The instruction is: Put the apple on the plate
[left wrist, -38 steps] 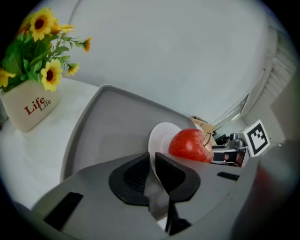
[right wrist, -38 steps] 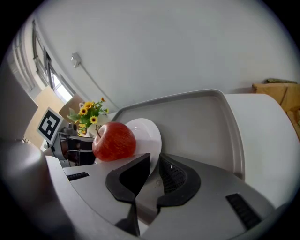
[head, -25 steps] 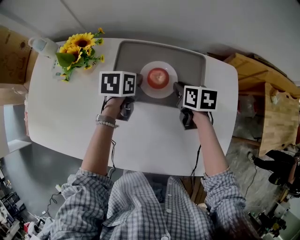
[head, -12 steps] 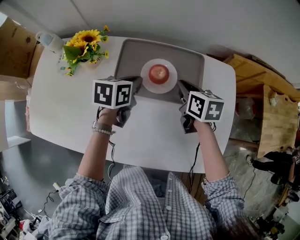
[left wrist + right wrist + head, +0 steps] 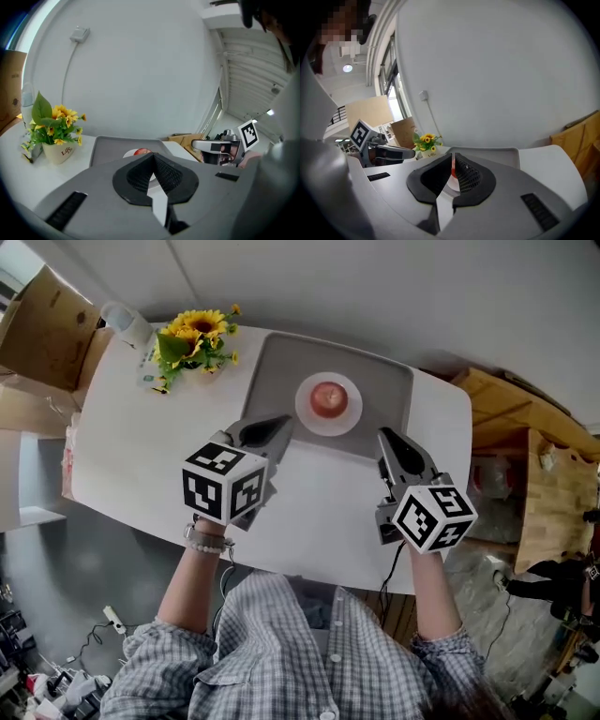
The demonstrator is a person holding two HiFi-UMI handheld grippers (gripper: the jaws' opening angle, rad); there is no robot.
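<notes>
Far left of the left gripper (image 5: pixel 272 427) we see a pot of sunflowers (image 5: pixel 199 334) on the white table (image 5: pixel 131 456), well apart from its jaws.

Left gripper: jaws closed together, nothing between them. Its own view shows the two pads meeting at the tip. Its tips sit over the near left edge of the grey tray (image 5: pixel 281 362).

Ahead of those tips and a bit to their right we see the white plate (image 5: pixel 305 411), inside the tray. The red apple (image 5: pixel 328 398) sits on the plate's middle. We mark the apple as near the left gripper but not touching it. In the left gripper view it peeks just over the closed jaws, slightly left of the tip. Both grippers point toward the apple from the near side, and neither reaches it.

Right gripper (image 5: pixel 392 442): jaws also pressed together, only a thin slit, empty. Through that slit its own view shows a strip of red apple and white plate dead ahead. Its tips sit by the tray's near right corner, with the apple ahead and to their left, apart from them.

Right of the right gripper, past the table edge, we see wooden furniture (image 5: pixel 525 427).
</notes>
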